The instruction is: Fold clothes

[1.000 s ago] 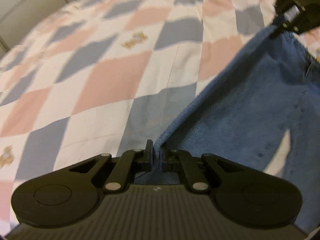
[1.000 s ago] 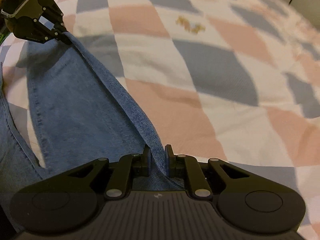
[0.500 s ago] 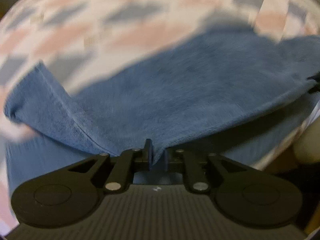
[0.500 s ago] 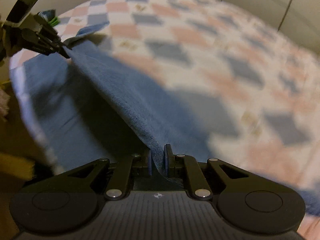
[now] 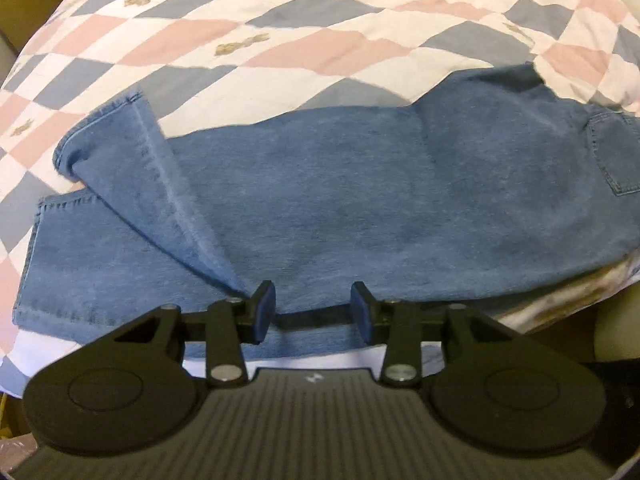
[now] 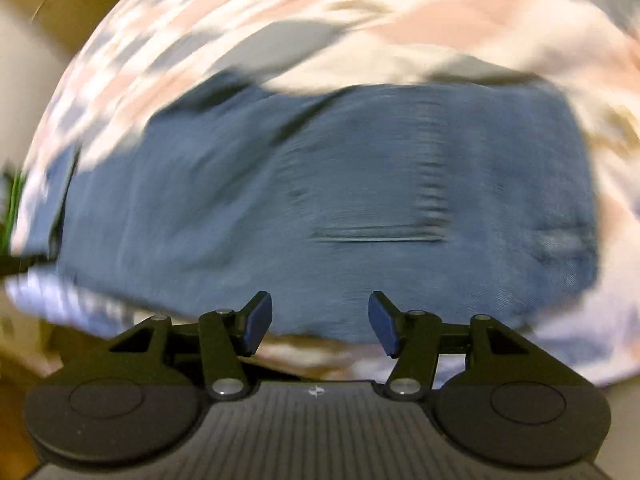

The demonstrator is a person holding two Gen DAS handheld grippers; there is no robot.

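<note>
Where jeans [image 5: 340,208] lie, grippers [image 5: 313,312] agape

Bed w/ checkered bedspread [image 5: 320,44] — pink, grey, white diamonds.

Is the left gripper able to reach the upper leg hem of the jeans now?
Probably yes. The left gripper is open, and nothing lies between it and the upper leg hem, which rests exposed on the jeans.

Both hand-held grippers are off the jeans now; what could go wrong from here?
1. The upper leg lies skewed and bunched over the lower leg, so folding on may lock in a crooked fold.
2. The jeans sit by the bed edge and may slide off.
</note>
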